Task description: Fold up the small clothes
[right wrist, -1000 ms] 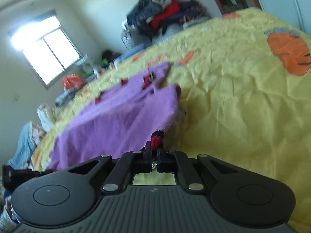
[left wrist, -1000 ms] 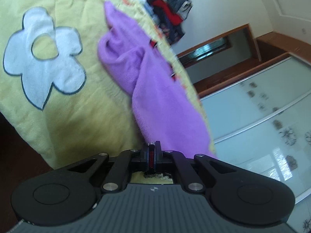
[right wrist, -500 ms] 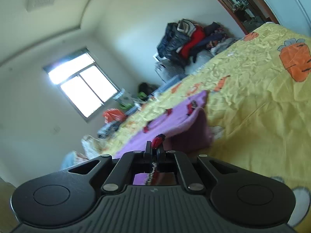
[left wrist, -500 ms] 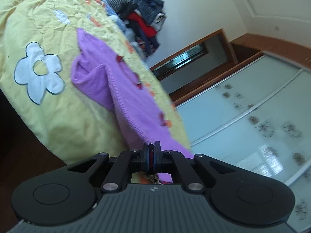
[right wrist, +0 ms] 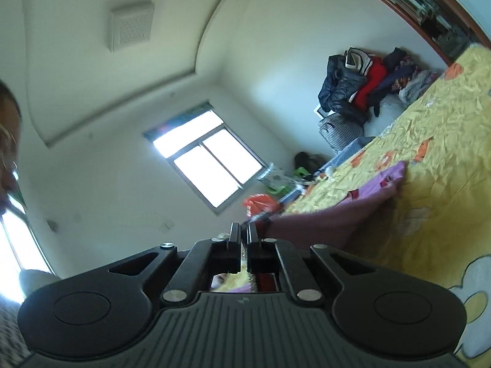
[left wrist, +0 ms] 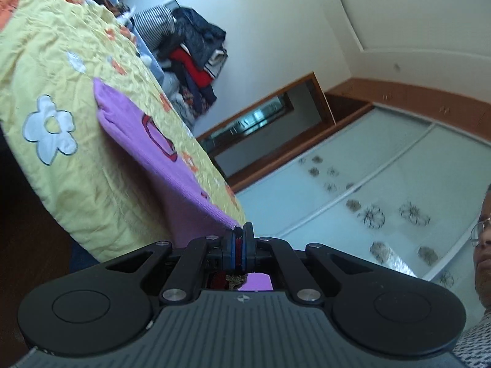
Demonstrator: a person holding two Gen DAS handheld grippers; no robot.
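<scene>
Garment (left wrist: 159, 150), purple knit with red-outlined motifs, one item: far end lying on the yellow bedspread (left wrist: 76, 184), near end lifted off it and stretched in a taut sheet toward both cameras. Left tool (left wrist: 238, 239): jaws closed on one near corner of the garment, a purple edge pinched between the pads and more fabric showing in the gap below them. Right tool (right wrist: 244, 236): jaws closed to a thin slit; the cloth seems to reach its tips from the right, though blur there makes the contact itself hard to read, and purple fabric shows under the linkage. Bedspread: crinkled, yellow, with white flower and orange appliqués; the garment's far fold rests flat on it in the right wrist view (right wrist: 386, 181). Clothes pile (right wrist: 365, 82), dark, red and striped pieces, heaped against the wall beyond the bed. Window (right wrist: 208, 165), bright, two panes. Wardrobe (left wrist: 383, 190), sliding frosted doors with flower prints. Person, part of a face at the frame edge (left wrist: 483, 239).
</scene>
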